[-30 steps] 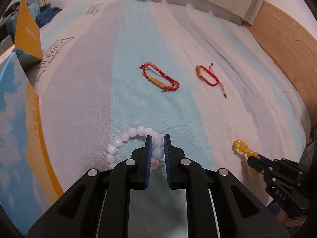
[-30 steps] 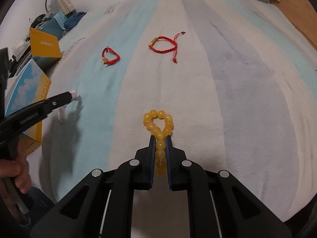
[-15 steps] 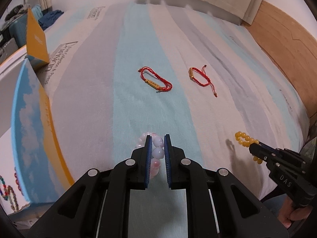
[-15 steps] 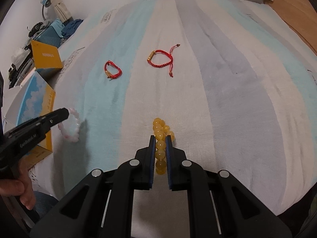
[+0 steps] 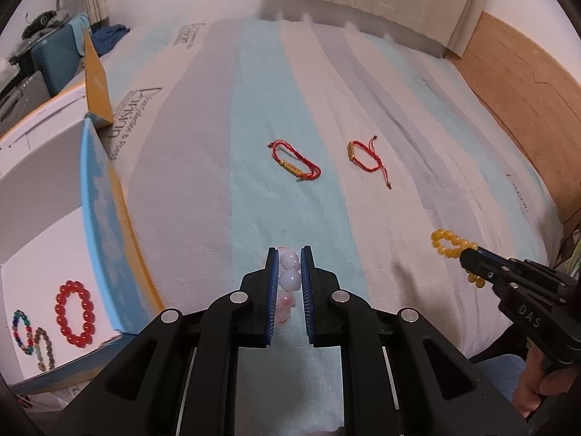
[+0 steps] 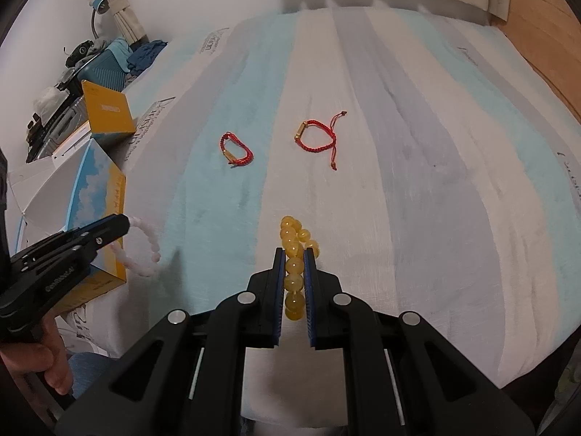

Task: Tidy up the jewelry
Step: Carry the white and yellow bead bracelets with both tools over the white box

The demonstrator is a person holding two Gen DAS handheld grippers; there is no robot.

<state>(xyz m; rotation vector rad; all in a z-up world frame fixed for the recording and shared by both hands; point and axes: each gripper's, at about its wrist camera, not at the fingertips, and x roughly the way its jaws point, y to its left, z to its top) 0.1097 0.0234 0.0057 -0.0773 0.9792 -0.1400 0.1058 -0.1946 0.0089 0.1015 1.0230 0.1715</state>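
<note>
Both bracelets, flat on the bedspread a sec ago, are now lifted clear of it; box interior has come into left wrist view.

Left gripper (image 5: 287, 279) is clamped on the pale pink bead bracelet (image 5: 288, 278), beads pinched between the blue pads, rest of the loop dangling below & mostly hidden in this view. From the right wrist view the same bracelet (image 6: 143, 249) hangs as an open loop off the gripper tip, just beside the box's near corner. Right gripper (image 6: 294, 279) is clenched on the yellow bead bracelet (image 6: 295, 254); the loop is squeezed into a narrow double strand, long axis running straight along the fingers, free end poking out past the tips, away from the camera.

Step in hand, I'd say: carry phase, both pieces picked up, not yet stowed. The open box (image 5: 105, 218) sits at the left w/ a red bead bracelet (image 5: 73, 313) & multicolour bead strands (image 5: 32, 341) already inside on its white floor. Next move prob calls for swinging the left gripper over the box wall, lowering, then letting go so the pink loop lands flat beside the red one w/o overlapping; yellow follows.

Two red cord bracelets, left one (image 5: 295, 161) & right one (image 5: 365, 156), lie untouched mid-bed, well apart from both grippers.
</note>
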